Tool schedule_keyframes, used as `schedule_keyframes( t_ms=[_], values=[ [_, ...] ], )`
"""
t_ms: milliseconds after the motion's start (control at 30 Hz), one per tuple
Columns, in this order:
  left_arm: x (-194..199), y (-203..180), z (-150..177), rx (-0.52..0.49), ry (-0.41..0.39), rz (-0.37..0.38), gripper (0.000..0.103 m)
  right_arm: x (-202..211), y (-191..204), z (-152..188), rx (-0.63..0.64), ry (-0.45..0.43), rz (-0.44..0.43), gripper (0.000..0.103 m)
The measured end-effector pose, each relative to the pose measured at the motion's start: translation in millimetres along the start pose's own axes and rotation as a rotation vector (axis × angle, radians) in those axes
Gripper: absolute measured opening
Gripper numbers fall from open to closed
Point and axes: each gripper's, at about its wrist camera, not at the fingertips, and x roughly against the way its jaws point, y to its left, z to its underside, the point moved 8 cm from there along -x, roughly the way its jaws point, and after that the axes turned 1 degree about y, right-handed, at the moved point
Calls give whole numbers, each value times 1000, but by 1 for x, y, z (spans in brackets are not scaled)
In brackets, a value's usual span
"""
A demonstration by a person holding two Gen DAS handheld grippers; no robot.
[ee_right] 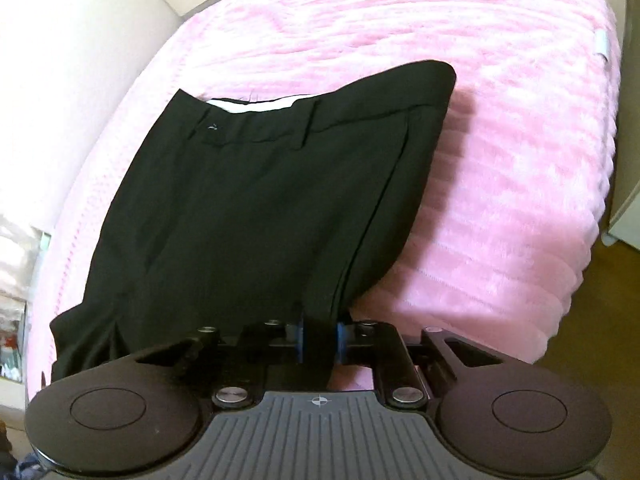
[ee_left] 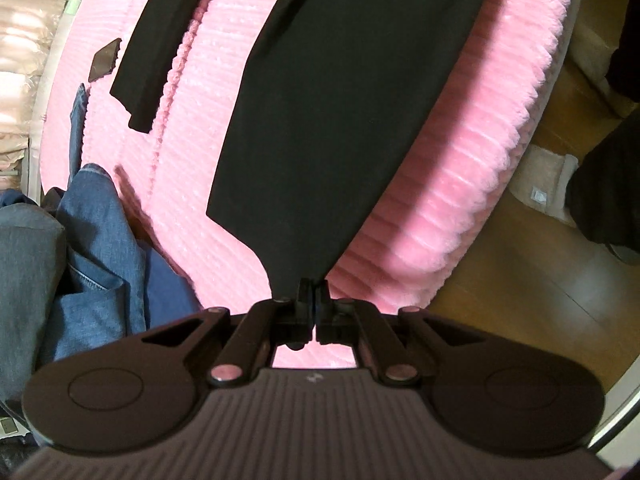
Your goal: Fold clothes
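Black trousers (ee_left: 320, 112) lie stretched over a pink ribbed blanket (ee_left: 192, 152) on a bed. My left gripper (ee_left: 313, 286) is shut on the hem end of one trouser leg, which runs taut away from it; the other leg (ee_left: 160, 40) lies to the left. In the right wrist view the waistband end of the trousers (ee_right: 256, 184) is lifted, with the waistband and a white inner lining at the top. My right gripper (ee_right: 320, 336) is shut on a thick fold of the trousers' side edge, between its blue pads (ee_right: 301, 336).
Blue denim clothes (ee_left: 96, 240) are piled at the bed's left side. A small dark tag (ee_left: 105, 60) lies on the blanket. Wooden floor (ee_left: 540, 280) lies right of the bed, with a pale mat (ee_left: 548, 184). A white wall (ee_right: 72, 80) borders the bed.
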Motion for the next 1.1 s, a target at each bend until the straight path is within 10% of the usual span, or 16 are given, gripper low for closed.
schedule_keyframes(
  t_ms=[233, 433, 767, 933, 1000, 1100],
  values=[
    [12, 7, 29, 44, 38, -27, 0, 90, -55, -5, -45, -17, -25, 9],
    [-10, -3, 40, 33, 15, -81, 0, 90, -99, -33, 12, -6, -66, 11],
    [-63, -18, 26, 176, -128, -250, 1, 119, -230, -144, 53, -276, -93, 52],
    [-63, -20, 28, 199, -199, -317, 1, 114, -270, -193, -50, -347, -184, 52],
    [-62, -23, 31, 188, -219, -342, 1, 111, -278, -203, -89, -371, -220, 21],
    [-60, -28, 36, 179, -230, -364, 1, 122, -302, -215, -41, -397, -196, 11]
  ],
)
